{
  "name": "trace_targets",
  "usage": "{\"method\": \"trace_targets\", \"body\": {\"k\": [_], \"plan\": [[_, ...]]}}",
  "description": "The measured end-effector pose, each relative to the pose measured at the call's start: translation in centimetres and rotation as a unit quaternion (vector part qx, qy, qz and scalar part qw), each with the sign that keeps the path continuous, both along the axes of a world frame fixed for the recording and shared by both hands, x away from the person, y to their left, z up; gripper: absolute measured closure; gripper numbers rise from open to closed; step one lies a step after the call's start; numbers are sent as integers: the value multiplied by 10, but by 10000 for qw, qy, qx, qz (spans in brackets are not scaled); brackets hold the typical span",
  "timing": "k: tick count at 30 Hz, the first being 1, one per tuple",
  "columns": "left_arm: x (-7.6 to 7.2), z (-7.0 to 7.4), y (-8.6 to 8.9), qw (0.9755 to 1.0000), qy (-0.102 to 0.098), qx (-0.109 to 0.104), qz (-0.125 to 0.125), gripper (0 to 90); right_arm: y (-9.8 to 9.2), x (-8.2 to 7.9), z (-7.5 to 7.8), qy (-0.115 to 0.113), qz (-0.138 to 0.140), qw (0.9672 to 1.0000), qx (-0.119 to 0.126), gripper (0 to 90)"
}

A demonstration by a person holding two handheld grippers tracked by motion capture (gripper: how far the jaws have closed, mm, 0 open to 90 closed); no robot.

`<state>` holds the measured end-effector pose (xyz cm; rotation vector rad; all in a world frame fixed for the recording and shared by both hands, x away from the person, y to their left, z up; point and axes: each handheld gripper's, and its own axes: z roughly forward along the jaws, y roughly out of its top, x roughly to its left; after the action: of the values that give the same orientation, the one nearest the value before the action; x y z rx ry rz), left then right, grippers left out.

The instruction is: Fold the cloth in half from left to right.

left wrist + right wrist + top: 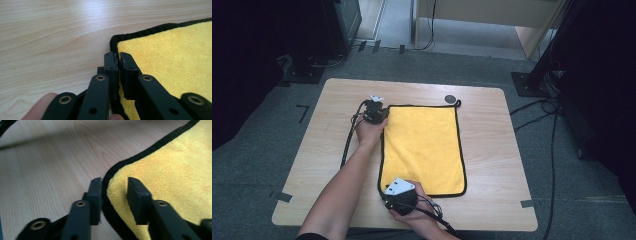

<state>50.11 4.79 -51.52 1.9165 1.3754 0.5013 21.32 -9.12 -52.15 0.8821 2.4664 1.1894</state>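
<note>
Two corners of the yellow cloth [422,150], flat on my worktop [492,150], are taken: my left gripper [119,58] pinches the far one, my right gripper [114,185] straddles the near one half-closed and should bite past the black hem.

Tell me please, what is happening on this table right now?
A person works on a yellow towel with black trim, spread flat on a wooden table, using a gripper in each hand. The left gripper is shut on the towel's edge near its far left corner. The right gripper straddles the near left corner, with the black trim between its jaws, but they do not yet pinch it. A small dark round object lies beyond the towel.
</note>
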Motion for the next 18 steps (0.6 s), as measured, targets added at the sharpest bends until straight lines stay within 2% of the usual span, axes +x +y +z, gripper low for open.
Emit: {"method": "trace_targets", "body": {"k": [3, 6, 13, 18], "plan": [[-1, 0, 4, 9999, 42, -109, 52, 862, 4, -3, 0, -63, 1, 10000, -51, 782], [-2, 1, 9, 9999, 40, -73, 58, 867, 9, -5, 0, -115, 26, 9999, -98, 848], [-5, 2, 31, 9999, 51, -9, 113, 872, 22, -10, 0, -125, 205, 9997, -96, 867], [-6, 4, 53, 9997, 88, 38, 215, 875, 41, -13, 0, -156, 340, 9993, -99, 868]]}}
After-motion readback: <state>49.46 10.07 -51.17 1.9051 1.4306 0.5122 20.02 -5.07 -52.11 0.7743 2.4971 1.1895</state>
